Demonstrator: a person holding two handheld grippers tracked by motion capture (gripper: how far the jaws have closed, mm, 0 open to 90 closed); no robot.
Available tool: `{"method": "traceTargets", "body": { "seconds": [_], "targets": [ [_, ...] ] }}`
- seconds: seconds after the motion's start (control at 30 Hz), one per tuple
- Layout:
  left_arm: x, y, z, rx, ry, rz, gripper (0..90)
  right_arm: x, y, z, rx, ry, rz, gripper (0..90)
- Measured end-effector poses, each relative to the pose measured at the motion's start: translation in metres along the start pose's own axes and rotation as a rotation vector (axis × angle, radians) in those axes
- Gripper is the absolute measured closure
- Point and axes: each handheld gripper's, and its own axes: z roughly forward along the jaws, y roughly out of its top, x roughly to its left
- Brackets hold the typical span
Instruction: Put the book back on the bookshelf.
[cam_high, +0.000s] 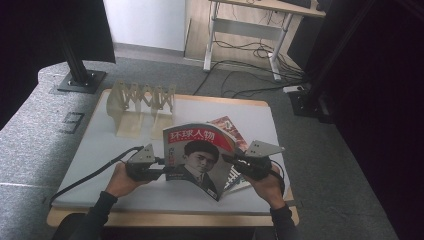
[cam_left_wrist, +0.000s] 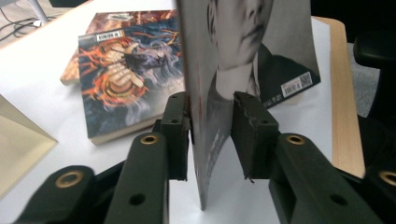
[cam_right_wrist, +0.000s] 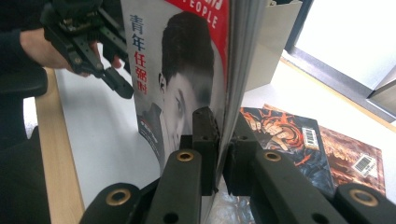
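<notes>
A magazine (cam_high: 197, 155) with a red masthead and a portrait of a dark-haired person in a suit on its cover is held upright above the white tabletop (cam_high: 100, 150), gripped at its two side edges between the two grippers. The left gripper (cam_high: 159, 162) is closed on the magazine's left edge; in the left gripper view the page edge (cam_left_wrist: 205, 140) is seen passing between the jaws, pressed against one pad with a small gap at the other. The right gripper (cam_high: 231, 159) is clamped tightly on the opposite edge, the pages (cam_right_wrist: 224, 116) pinched between both jaws. Just beyond and below the right gripper, two books with fiery orange and black cover art (cam_left_wrist: 126, 70) are seen lying flat on the table, one overlapping the other. Farther off, beyond the left gripper, a pale wooden expanding book rack (cam_high: 142, 102) is stood near the table's far edge
</notes>
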Motion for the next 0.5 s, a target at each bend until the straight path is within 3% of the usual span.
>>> {"method": "traceTargets", "body": {
  "seconds": [0.23,0.5],
  "targets": [
    [0.01,0.022,-0.007,-0.046,-0.02,-0.025,61.4,0.001,-0.001,-0.001,0.005,-0.01,-0.015,82.1],
    [0.015,0.054,-0.018,-0.077,0.0,0.018,61.3,0.002,0.0,-0.001,0.008,-0.017,-0.035,81.7]
  ]
}}
